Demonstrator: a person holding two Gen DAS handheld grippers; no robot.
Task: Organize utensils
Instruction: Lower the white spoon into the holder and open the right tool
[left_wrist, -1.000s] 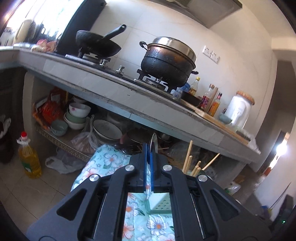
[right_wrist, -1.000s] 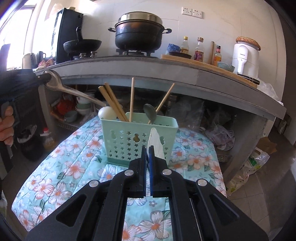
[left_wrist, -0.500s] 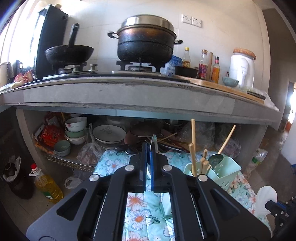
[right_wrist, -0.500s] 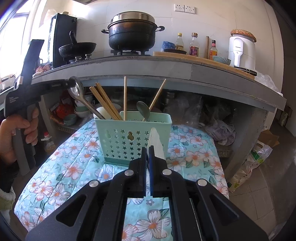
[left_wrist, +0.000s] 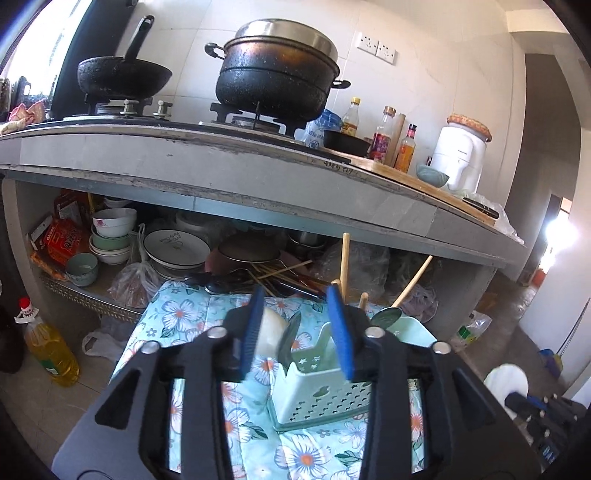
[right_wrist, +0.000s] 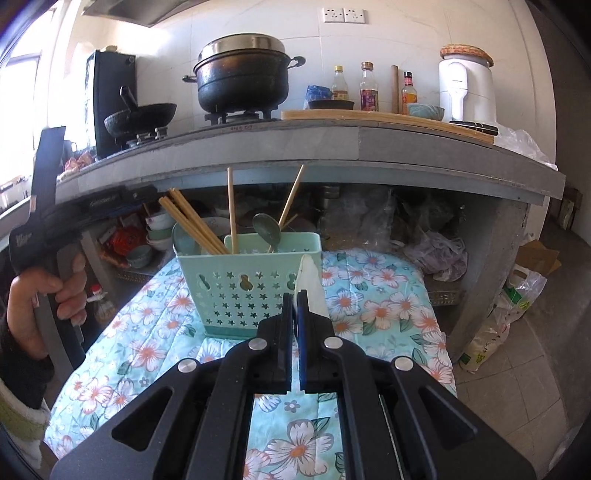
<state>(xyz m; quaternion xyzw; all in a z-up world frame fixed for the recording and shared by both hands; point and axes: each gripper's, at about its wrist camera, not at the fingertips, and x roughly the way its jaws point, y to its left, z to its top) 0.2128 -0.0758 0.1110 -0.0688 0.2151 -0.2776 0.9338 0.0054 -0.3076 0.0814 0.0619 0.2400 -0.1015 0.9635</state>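
Left gripper (left_wrist: 297, 330) opening over the caddy (left_wrist: 325, 391), nothing pressed between the pads now; metal spoon (left_wrist: 290, 338), clamped a second ago, dropped bowl-up into the caddy on the flowered tabletop (left_wrist: 177, 314). One more utensil likely stowed. Right gripper (right_wrist: 295, 314) clenched on a white spoon (right_wrist: 310, 280) just before the caddy, probably next to go in

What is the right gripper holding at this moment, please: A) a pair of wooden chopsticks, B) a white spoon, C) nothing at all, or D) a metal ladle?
B: in the right wrist view the right gripper has its jaws shut on the handle of a white spoon, which sticks up in front of the green utensil basket; the chopsticks stand inside that basket.
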